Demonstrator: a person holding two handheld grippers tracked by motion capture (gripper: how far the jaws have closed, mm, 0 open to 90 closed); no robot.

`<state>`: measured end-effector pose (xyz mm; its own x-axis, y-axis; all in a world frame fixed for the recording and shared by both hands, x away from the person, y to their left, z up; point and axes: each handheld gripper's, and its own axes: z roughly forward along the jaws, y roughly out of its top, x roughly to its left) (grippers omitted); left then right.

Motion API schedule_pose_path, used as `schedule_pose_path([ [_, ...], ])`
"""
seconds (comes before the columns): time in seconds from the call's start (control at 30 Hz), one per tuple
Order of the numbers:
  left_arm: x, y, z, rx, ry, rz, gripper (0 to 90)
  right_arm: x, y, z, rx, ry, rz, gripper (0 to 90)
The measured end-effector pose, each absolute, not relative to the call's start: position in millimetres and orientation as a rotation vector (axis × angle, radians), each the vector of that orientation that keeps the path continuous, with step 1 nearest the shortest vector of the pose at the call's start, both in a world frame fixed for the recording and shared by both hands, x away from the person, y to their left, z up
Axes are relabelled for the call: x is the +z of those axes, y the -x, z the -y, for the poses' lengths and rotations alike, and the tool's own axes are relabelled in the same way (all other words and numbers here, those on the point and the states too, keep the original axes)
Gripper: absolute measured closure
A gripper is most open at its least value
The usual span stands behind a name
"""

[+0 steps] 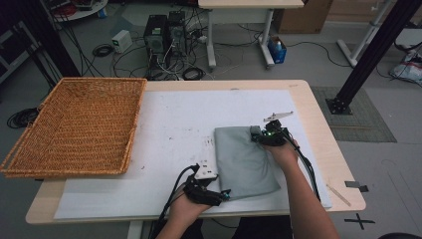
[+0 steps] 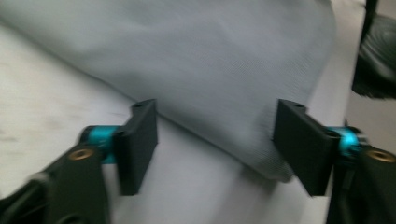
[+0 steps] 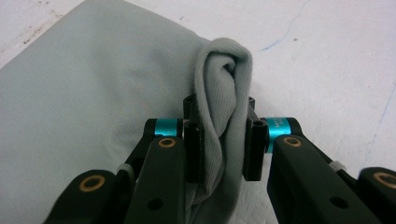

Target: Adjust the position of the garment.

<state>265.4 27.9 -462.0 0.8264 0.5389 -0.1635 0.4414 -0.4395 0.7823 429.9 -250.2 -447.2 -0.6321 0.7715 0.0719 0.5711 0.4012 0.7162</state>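
The wicker basket (image 1: pixel 74 124) holds nothing; the grey cloth (image 1: pixel 244 159) lies outside it.

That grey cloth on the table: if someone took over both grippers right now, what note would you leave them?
Right gripper: shut on a bunched corner of the folded grey cloth at its far right.
Left gripper: open, jaws astride the cloth's near corner, not pinching yet.
Cloth lies on the white mat; the wicker basket at left holds nothing.
Done: one corner gripped.
Left: probably grip the near corner, then lift or fold.

high: overhead, facing forward | tool views: close, level | shared: grey cloth (image 1: pixel 246 162)
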Motion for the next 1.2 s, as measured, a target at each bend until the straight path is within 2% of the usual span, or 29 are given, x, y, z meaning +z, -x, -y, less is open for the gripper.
schedule_pose_path([
  [0.07, -460.9, -259.6, -21.9, 0.234, -2.128, -0.734, 45.7, -448.0, -430.3, 250.8, 1.070, -1.184, -2.391, 76.1],
  [0.1, -460.0, -259.9, -21.7, 0.236, -2.127, -0.756, 50.3, -448.6, -430.6, 251.1, 1.078, -1.186, -2.389, 76.1],
  [0.17, -458.4, -261.8, -21.8, 0.215, -2.133, -0.761, 69.4, -450.1, -431.2, 252.3, 1.103, -1.212, -2.388, 76.5],
  [0.2, -457.9, -263.2, -21.5, 0.199, -2.134, -0.763, 74.9, -450.8, -431.7, 253.0, 1.118, -1.228, -2.386, 76.9],
  [0.27, -456.0, -266.7, -22.4, 0.179, -2.150, -0.753, 78.5, -451.5, -432.5, 253.9, 1.145, -1.271, -2.383, 77.9],
  [0.47, -453.7, -277.2, -41.6, 0.180, -2.148, -0.760, 79.7, -452.5, -439.2, 245.4, 1.195, -1.300, -2.344, 78.6],
  [0.7, -446.6, -296.7, -77.7, 0.240, -2.134, -0.813, 79.7, -451.9, -459.1, 216.5, 1.198, -1.290, -2.314, 78.5],
  [0.9, -434.5, -318.0, -112.8, 0.360, -2.144, -0.878, 79.6, -440.1, -481.0, 185.0, 1.230, -1.262, -2.276, 78.4],
  [1.03, -436.5, -316.9, -119.3, 0.336, -2.126, -0.887, 79.0, -439.6, -488.7, 170.3, 1.217, -1.249, -2.285, 77.6],
  [1.07, -438.0, -315.3, -118.7, 0.331, -2.125, -0.886, 78.2, -442.6, -489.5, 169.9, 1.202, -1.261, -2.294, 76.0],
  [1.17, -443.4, -311.8, -118.4, 0.297, -2.105, -0.896, 71.5, -447.7, -490.4, 174.3, 1.160, -1.312, -2.293, 55.9],
  [1.2, -445.5, -310.6, -118.8, 0.284, -2.088, -0.896, 66.7, -446.4, -489.8, 178.2, 1.169, -1.326, -2.276, 51.9],
])
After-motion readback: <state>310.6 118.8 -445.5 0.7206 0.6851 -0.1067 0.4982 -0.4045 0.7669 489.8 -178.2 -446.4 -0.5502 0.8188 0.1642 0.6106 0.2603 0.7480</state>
